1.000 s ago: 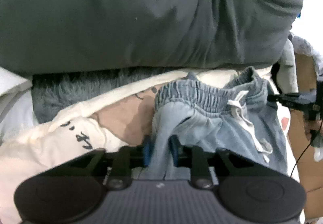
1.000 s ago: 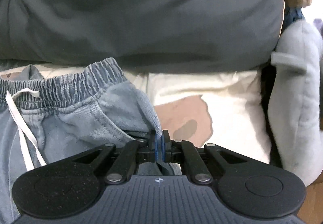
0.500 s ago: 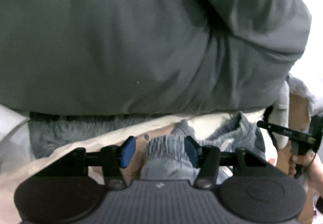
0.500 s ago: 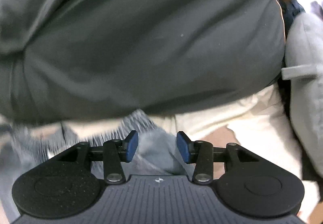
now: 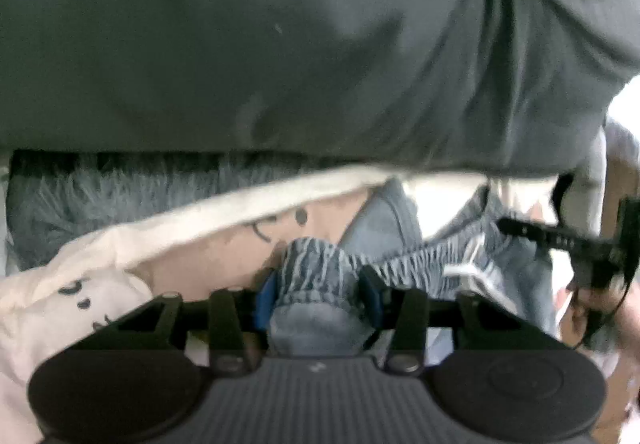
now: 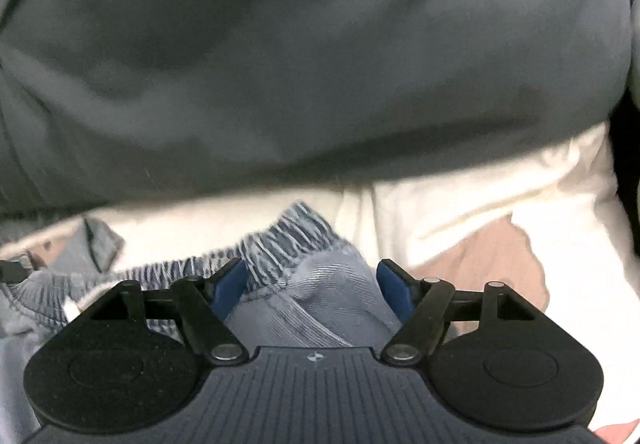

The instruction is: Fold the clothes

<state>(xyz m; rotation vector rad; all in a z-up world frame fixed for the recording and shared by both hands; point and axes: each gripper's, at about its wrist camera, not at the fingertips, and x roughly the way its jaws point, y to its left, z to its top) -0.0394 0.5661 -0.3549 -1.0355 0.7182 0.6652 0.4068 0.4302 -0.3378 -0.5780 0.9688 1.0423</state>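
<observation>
The left gripper (image 5: 318,302) has just been closing, its narrowed jaws pressing a bunched waistband of the blue shorts (image 5: 384,220). The right gripper (image 6: 310,290) has just been opening; it stands wide, with the shorts' other waistband end loose between its jaws. The shorts lie on a cream sheet (image 6: 460,204), near its edge under a grey duvet (image 5: 280,44).

Each gripper is black plastic: the left gripper (image 5: 318,298) and the right gripper (image 6: 312,288) share a ribbed dark-grey housing flanked by two round black discs, with a small pale mark at the centre. Angular black linkage arms pivot on silver screws and end in blue pads (image 6: 394,290). The person wears a dark grey-green top (image 5: 280,44).
</observation>
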